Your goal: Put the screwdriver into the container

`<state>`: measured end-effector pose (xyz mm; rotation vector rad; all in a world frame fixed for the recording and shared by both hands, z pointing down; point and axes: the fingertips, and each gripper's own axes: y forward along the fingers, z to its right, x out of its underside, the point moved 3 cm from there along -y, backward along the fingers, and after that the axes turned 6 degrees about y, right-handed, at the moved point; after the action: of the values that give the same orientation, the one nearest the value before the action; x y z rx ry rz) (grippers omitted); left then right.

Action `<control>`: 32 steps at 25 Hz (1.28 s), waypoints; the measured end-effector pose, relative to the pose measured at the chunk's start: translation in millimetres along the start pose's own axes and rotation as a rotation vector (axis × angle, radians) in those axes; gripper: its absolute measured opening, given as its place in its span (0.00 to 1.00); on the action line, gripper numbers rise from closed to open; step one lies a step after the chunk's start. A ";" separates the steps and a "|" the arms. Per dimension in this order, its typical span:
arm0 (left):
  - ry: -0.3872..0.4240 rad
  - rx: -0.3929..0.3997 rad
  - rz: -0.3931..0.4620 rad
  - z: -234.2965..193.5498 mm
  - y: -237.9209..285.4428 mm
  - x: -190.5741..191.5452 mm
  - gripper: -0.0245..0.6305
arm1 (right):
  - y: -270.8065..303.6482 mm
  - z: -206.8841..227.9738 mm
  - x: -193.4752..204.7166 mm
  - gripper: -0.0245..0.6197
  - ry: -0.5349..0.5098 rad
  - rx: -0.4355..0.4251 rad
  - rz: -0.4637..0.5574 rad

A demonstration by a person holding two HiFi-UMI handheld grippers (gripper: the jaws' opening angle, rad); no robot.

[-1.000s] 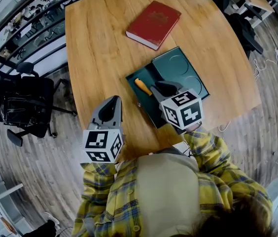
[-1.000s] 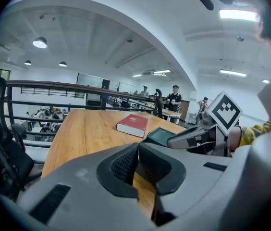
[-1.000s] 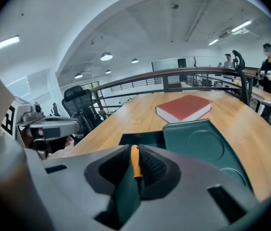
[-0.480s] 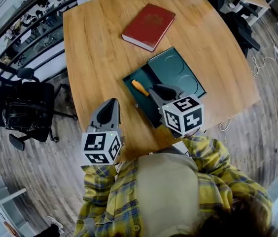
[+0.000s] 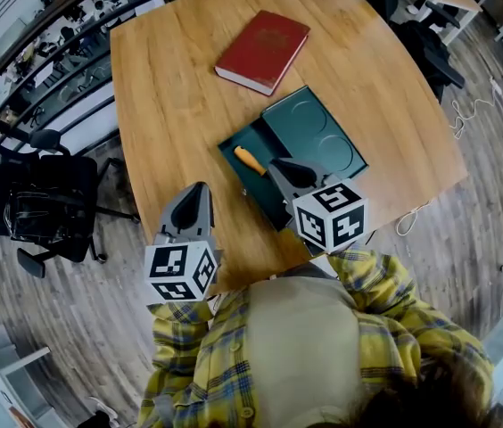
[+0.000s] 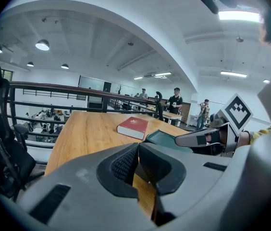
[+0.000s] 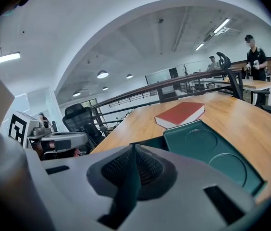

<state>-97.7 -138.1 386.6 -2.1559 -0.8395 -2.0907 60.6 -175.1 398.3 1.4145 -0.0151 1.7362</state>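
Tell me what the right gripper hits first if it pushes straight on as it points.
Probably the floor of the green container, in its narrow compartment beside the screwdriver; depth is unclear. The right gripper tilts down toward it, jaws just closed, nothing between them.

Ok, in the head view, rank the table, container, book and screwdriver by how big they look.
1. Table
2. Container
3. Book, smaller than the container
4. Screwdriver, smallest, partly hidden
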 end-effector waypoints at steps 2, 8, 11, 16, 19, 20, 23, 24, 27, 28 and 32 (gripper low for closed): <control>0.000 -0.003 0.002 0.2 -1.8 0.2 0.05 | -1.0 -1.2 0.6 0.15 -0.004 0.003 0.007; -0.005 -0.013 0.009 -0.5 -5.6 -0.7 0.05 | -3.5 -3.1 1.6 0.14 -0.015 0.013 0.012; -0.007 -0.015 0.009 0.9 -6.6 1.7 0.05 | -4.4 -3.2 4.1 0.14 -0.017 0.011 0.012; -0.005 -0.011 0.007 2.5 -7.4 2.5 0.05 | -4.4 -3.7 4.0 0.14 -0.015 0.011 0.010; -0.005 -0.011 0.008 2.5 -7.8 2.3 0.05 | -4.7 -5.0 3.2 0.14 -0.019 0.010 0.010; -0.006 -0.011 0.010 2.5 -7.7 2.2 0.05 | -4.9 -5.1 3.3 0.14 -0.020 0.011 0.010; -0.008 -0.011 0.012 3.0 -7.1 1.7 0.05 | -6.0 -4.4 3.6 0.14 -0.021 0.015 0.008; -0.008 -0.010 0.011 3.4 -6.8 1.7 0.05 | -6.4 -4.0 3.6 0.14 -0.021 0.016 0.007; -0.009 -0.006 0.009 5.1 -6.5 2.3 0.05 | -7.5 -3.6 3.6 0.14 -0.021 0.019 0.006; -0.009 -0.006 0.008 5.5 -6.5 2.5 0.05 | -7.7 -3.6 3.6 0.14 -0.022 0.019 0.006; -0.010 -0.006 0.007 6.0 -5.9 3.9 0.05 | -7.6 -2.8 4.6 0.14 -0.025 0.019 0.006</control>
<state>-94.6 -129.4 387.6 -2.1702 -0.8260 -2.0838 63.2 -166.2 397.2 1.4513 -0.0159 1.7281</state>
